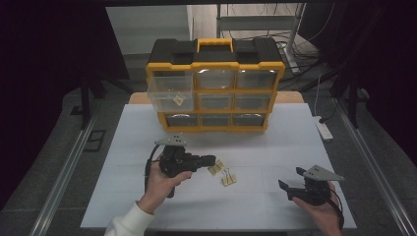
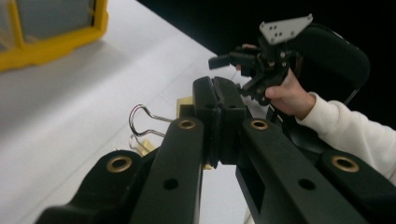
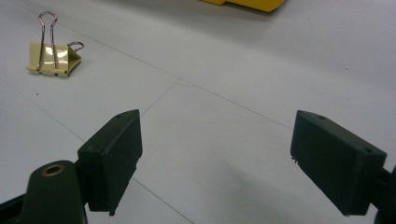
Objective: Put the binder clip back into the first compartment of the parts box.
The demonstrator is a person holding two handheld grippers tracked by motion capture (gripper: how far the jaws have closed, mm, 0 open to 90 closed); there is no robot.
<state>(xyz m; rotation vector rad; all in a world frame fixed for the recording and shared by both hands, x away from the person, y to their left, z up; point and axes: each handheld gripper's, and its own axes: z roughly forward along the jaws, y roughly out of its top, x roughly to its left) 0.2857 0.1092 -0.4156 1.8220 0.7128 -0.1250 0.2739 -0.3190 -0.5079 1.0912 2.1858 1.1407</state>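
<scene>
**A lab-style recording station**

A desk (image 1: pixel 275 147) covered in plain white sheeting stands inside a dark, curtained enclosure. Metal rails (image 1: pixel 64 172) run along the floor on both sides. Behind the desk, loose cables (image 1: pixel 305 49) trail around a metal frame, and a white power strip (image 1: pixel 324 129) lies on the floor at the right. A yellow and black parts organiser (image 1: pixel 215 83) with clear drawers sits on the desk.

A drawer cabinet (image 1: pixel 215 83) stands at the table's (image 1: pixel 275 206) far edge, its top-left drawer (image 1: pixel 169 91) pulled out. Nearer the person, two binder clips (image 1: pixel 222 173) lie side by side at mid-table (touching or not, I cannot tell). The left gripper (image 1: pixel 209 160) sits just left of them; the right gripper (image 1: pixel 290 179) is well off to their right.
</scene>
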